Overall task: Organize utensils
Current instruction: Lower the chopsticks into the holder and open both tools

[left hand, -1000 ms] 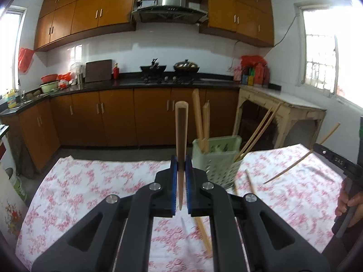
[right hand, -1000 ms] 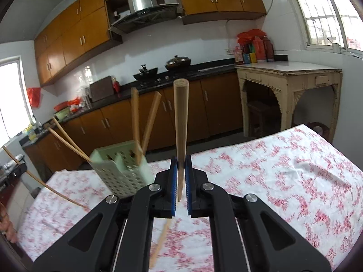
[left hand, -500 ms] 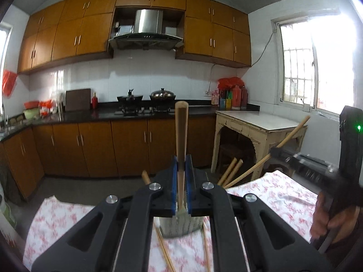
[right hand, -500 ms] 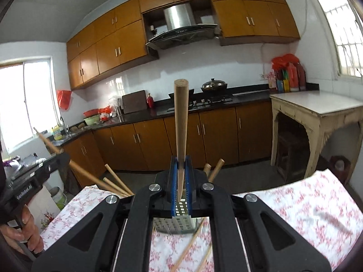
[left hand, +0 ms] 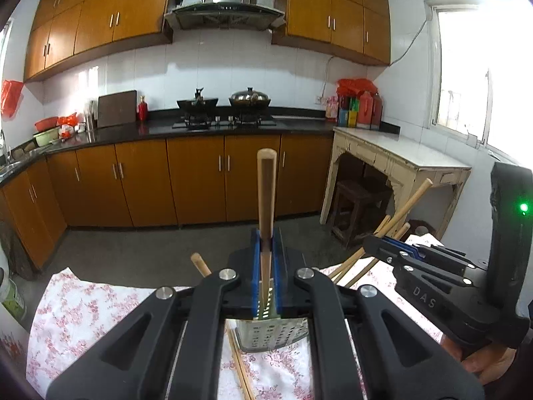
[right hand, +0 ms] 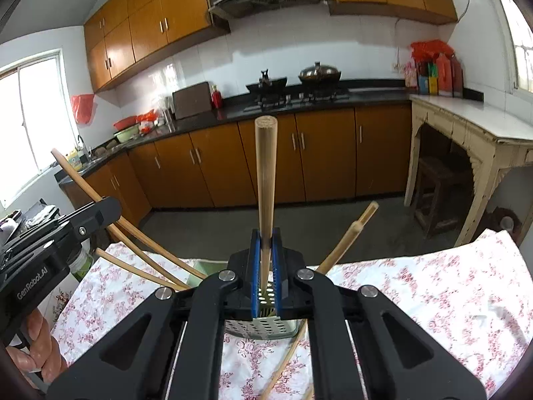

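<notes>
My left gripper (left hand: 266, 250) is shut on a wooden chopstick (left hand: 266, 200) that stands upright, its lower end over the pale green perforated utensil holder (left hand: 266, 333) on the flowered tablecloth. My right gripper (right hand: 266, 250) is shut on another wooden chopstick (right hand: 265, 180), also upright over the same holder (right hand: 263, 326). Several chopsticks lean out of the holder (right hand: 346, 236). Each gripper shows in the other's view: the right one (left hand: 393, 250) at the right, the left one (right hand: 93, 213) at the left.
Loose chopsticks lie on the tablecloth (left hand: 83, 313) in front of the holder (left hand: 240, 366), (right hand: 286, 360). Beyond the table edge are the grey floor, brown kitchen cabinets (left hand: 200, 176) and a pale side table (left hand: 399, 163) with a stool under it.
Both grippers came closer together above the holder and tilted up, each keeping its chopstick. The holder now sits right under both sets of fingertips.
</notes>
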`<state>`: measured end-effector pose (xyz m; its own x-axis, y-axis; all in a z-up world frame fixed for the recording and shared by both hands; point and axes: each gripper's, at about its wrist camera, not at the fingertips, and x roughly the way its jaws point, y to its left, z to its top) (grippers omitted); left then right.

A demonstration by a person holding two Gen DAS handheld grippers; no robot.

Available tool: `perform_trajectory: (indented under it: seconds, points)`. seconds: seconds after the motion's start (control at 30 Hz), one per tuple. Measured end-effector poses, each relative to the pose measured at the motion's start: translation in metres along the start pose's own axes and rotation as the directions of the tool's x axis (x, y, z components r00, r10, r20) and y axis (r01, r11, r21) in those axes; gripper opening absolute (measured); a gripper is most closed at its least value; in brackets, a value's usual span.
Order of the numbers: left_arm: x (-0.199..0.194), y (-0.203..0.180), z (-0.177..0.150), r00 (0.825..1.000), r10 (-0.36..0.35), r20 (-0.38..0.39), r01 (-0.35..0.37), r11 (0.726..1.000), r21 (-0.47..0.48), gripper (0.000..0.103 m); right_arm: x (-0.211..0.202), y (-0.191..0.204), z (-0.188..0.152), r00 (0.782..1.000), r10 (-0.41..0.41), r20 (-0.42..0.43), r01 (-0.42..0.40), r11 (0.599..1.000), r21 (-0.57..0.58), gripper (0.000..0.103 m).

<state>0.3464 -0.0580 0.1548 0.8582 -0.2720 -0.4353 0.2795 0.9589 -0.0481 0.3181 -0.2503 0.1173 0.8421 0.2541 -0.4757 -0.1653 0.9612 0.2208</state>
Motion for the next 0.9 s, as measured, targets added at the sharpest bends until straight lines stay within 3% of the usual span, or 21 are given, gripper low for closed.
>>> perform_trajectory:
  seconds: [0.37,0.9]
  points:
    - [0.02,0.01,-0.015,0.999,-0.005,-0.053,0.004,1.0,-0.022,0.008,0.02,-0.001,-0.005,0.998,0.009,-0.066,-0.007,0.999,0.031,0.008]
    - [-0.015,0.016,-0.011,1.0,0.028,-0.009,-0.029,0.998,-0.051,0.019,-0.003,-0.01,0.0,0.999,-0.041,-0.03,0.043,0.998,0.054,0.009]
